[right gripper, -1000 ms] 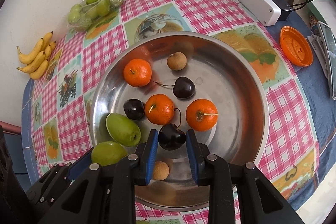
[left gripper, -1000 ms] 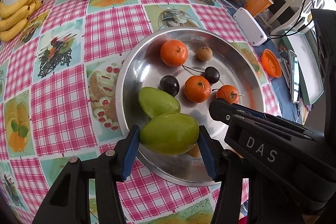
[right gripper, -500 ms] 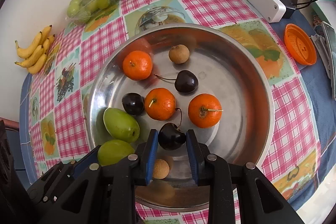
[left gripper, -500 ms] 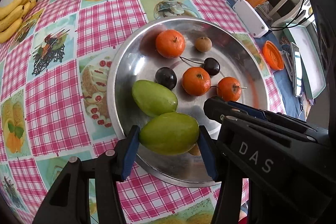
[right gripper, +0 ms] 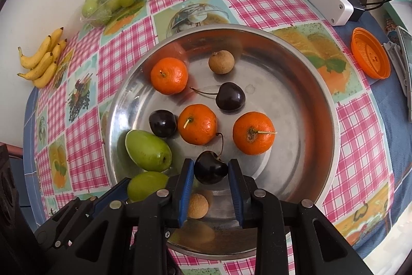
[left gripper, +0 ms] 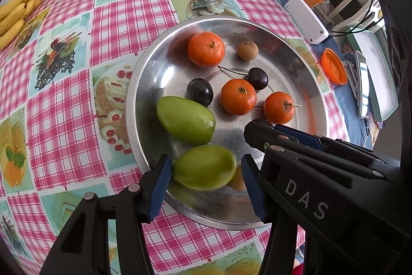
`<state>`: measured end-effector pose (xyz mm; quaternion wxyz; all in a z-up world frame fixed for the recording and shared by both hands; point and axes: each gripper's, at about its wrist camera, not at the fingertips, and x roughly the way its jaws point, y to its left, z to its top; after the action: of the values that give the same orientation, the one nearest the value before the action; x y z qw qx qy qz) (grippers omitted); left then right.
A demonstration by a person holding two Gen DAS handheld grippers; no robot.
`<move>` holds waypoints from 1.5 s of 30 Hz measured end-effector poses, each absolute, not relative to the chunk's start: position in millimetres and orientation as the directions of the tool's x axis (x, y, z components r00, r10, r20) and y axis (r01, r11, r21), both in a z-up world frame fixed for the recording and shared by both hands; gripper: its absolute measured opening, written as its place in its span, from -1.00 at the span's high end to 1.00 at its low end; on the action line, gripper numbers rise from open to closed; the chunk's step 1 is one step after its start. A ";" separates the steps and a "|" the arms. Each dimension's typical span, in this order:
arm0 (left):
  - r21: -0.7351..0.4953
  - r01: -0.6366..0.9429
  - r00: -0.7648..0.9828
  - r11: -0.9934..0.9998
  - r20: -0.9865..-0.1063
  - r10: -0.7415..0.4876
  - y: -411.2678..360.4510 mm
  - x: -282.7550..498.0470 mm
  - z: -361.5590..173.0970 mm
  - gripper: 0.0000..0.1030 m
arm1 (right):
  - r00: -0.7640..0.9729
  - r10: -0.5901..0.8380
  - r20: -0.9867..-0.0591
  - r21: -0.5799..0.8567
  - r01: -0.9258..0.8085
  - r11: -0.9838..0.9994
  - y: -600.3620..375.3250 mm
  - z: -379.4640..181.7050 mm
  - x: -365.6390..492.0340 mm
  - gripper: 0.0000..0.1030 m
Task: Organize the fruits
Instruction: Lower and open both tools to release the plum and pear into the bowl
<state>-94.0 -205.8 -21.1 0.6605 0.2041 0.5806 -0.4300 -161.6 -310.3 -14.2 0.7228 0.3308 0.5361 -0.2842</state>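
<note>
Above a round steel tray (right gripper: 332,125), the left gripper (left gripper: 204,170) clasps an oval green fruit (left gripper: 203,168); the right gripper (right gripper: 210,172) pinches a dark stemmed cherry (right gripper: 209,168).

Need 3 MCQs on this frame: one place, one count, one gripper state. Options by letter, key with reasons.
1. Where are the bananas?
A. in the metal tray
B. on the tablecloth by the wall
C. in a gripper

2. How many tangerines lie in the metal tray?
A. two
B. three
C. five

3. What does the right gripper hold?
A. a cherry
B. a tangerine
C. nothing

Key: 1 B, they lie far left, outside the tray. 2 B, three orange fruits show there. 3 A, its blue pads press a dark cherry.
</note>
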 end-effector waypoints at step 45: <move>-0.179 0.455 0.171 0.872 -0.944 -0.283 -119.8 5.1 -1.6 -0.53 | 0.350 -0.099 -0.932 0.203 0.726 0.657 -307.2 4.6 -153.6 0.31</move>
<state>5.1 -119.8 -1.6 0.7619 0.0722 0.5964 -0.2422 -153.6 -307.2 4.6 0.7596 0.3129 0.5014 -0.2714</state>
